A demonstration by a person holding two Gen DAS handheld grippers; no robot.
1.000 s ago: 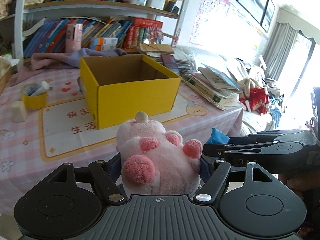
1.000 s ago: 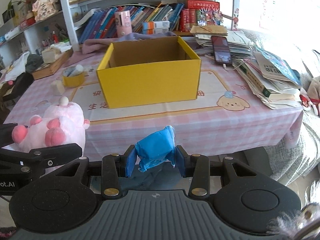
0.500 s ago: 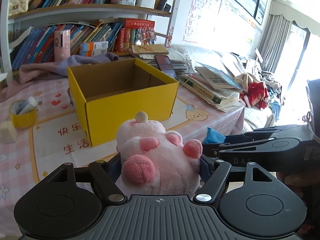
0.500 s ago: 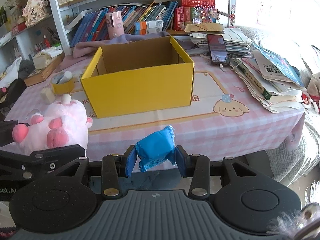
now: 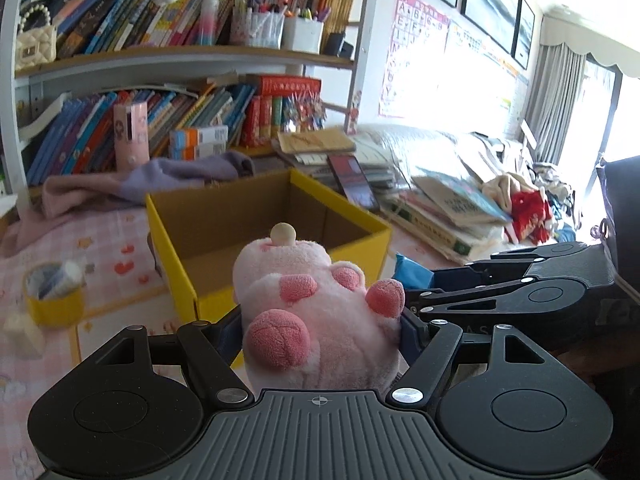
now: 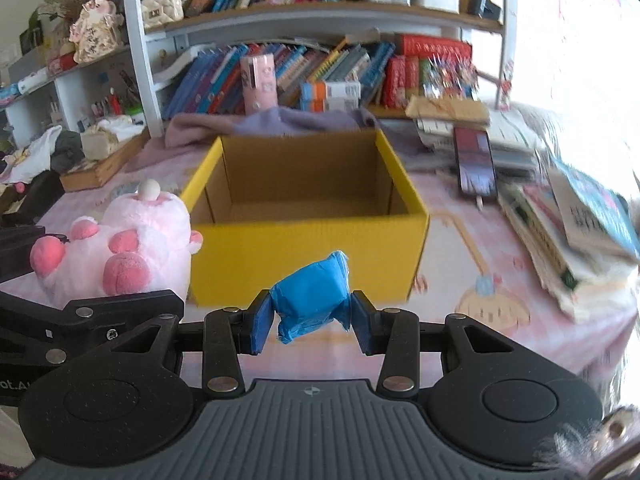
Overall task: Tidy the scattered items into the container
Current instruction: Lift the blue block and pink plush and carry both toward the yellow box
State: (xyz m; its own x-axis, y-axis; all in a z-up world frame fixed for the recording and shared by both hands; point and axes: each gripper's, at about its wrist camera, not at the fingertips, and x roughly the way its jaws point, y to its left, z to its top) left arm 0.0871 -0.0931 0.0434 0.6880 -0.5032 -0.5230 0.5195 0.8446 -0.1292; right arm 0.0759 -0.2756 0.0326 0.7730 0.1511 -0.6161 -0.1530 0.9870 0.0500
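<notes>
The left gripper [image 5: 320,320] is clamped on a fluffy pink plush toy with darker pink paw pads [image 5: 316,312], held above the near edge of the counter [image 6: 460,320], which wears a pink checked cloth. Just beside it, the right gripper [image 6: 310,316] is clamped on a small crumpled blue plastic packet [image 6: 310,302]. Both items hang in front of the open yellow cardboard box [image 6: 304,256], which stands on the counter, its brown inside bare. A small yellow cup [image 5: 54,302] sits left of the box.
</notes>
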